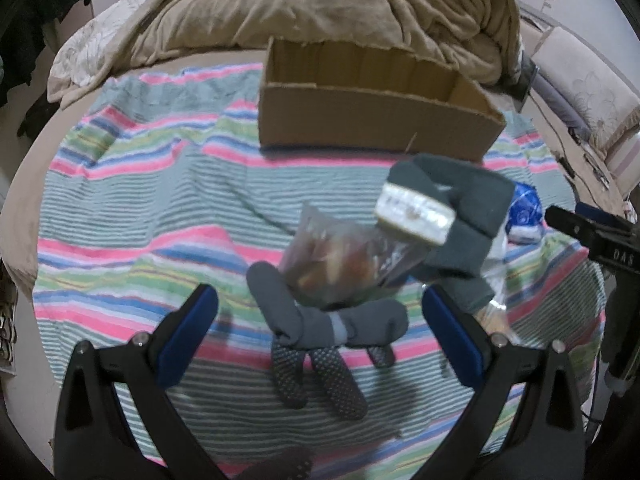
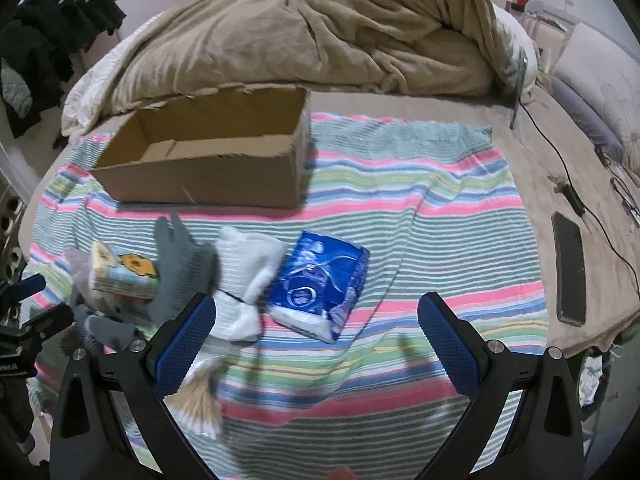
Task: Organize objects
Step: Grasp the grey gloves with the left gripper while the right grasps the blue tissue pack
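I see the open cardboard box [image 2: 208, 160] standing empty on the striped towel [image 2: 420, 208] spread over the bed, well beyond both sets of jaws. Nearer me lies the pile to sort: a blue tissue pack [image 2: 320, 284] whose print is too blurred to read, white socks [image 2: 248, 276], a grey dotted glove [image 2: 180, 268], a small carton [image 2: 124, 276] with an orange figure on it, and a bag of cotton swabs [image 2: 200, 404]. My right gripper [image 2: 316, 344] hangs over the towel with jaws wide, empty, the tissue pack just ahead between them. My left gripper [image 1: 320, 332] is also spread wide and empty over grey gloves [image 1: 320, 332] and a clear snack bag [image 1: 340, 260]. A phone [image 2: 570, 272] lies on the bed at the right.
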Available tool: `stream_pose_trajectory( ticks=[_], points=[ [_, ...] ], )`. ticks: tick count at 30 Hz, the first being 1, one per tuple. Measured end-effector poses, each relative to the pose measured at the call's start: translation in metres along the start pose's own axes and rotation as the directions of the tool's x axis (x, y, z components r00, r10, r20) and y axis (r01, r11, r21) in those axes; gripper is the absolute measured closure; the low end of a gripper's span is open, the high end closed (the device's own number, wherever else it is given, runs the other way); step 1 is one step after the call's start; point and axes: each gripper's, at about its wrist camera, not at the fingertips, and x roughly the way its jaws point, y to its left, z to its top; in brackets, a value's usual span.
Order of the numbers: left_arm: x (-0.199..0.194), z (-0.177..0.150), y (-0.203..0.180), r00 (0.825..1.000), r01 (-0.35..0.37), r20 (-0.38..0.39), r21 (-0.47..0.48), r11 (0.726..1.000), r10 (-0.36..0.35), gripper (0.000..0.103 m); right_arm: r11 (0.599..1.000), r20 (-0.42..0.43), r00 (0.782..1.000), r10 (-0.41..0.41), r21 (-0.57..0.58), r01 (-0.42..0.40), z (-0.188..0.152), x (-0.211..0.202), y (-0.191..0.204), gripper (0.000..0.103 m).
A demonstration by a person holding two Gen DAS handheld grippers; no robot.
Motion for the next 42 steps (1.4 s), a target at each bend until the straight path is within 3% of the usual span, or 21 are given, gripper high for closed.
stream_pose_trajectory(
  ticks=[8, 12, 18, 22, 28, 32, 35, 42],
  points=[
    [0.022, -0.015, 0.013, 0.997, -0.026, -0.075, 0.014, 1.0, 0.027, 0.001, 1.0, -0.048, 0.999, -0.017, 0.018, 0.018, -0.004, 0.027, -0.013, 0.005],
    [0.032, -0.018, 0.013, 0.997, -0.031, -0.069, 0.032, 0.999, 0.033, 0.003, 0.999, -0.067, 0.998, -0.017, 0.034, 0.019, -0.006, 0.04, -0.017, 0.006],
    [0.039, -0.018, 0.01, 0.997, 0.033, -0.075, 0.043, 0.999, -0.03, 0.035, 0.994, -0.089, 0.996, 0.003, 0.107, 0.007, -0.005, 0.055, -0.033, 0.013],
    [0.041, -0.02, -0.002, 0.992, 0.098, -0.083, 0.073, 0.992, -0.092, 0.046, 0.993, -0.099, 0.995, 0.024, 0.118, -0.012, -0.002, 0.061, -0.034, 0.014],
    [0.043, -0.023, -0.015, 0.978, 0.194, -0.097, 0.088, 0.977, -0.185, 0.056, 0.998, -0.074, 0.997, 0.035, 0.061, -0.03, 0.003, 0.061, -0.015, 0.038],
    [0.036, -0.023, -0.013, 0.973, 0.223, -0.08, 0.085, 0.971, -0.216, 0.059, 0.996, -0.048, 0.998, 0.027, 0.085, -0.023, 0.001, 0.053, -0.023, 0.066],
    [0.031, -0.02, -0.011, 0.97, 0.24, -0.068, 0.079, 0.968, -0.235, 0.061, 0.996, -0.03, 0.999, 0.028, 0.087, -0.026, 0.002, 0.044, -0.028, 0.078],
    [0.0, -0.023, -0.007, 0.967, 0.254, -0.013, 0.08, 0.964, -0.254, 0.062, 0.998, 0.037, 0.999, 0.022, 0.059, -0.025, 0.007, 0.009, -0.024, 0.087]
  ],
)
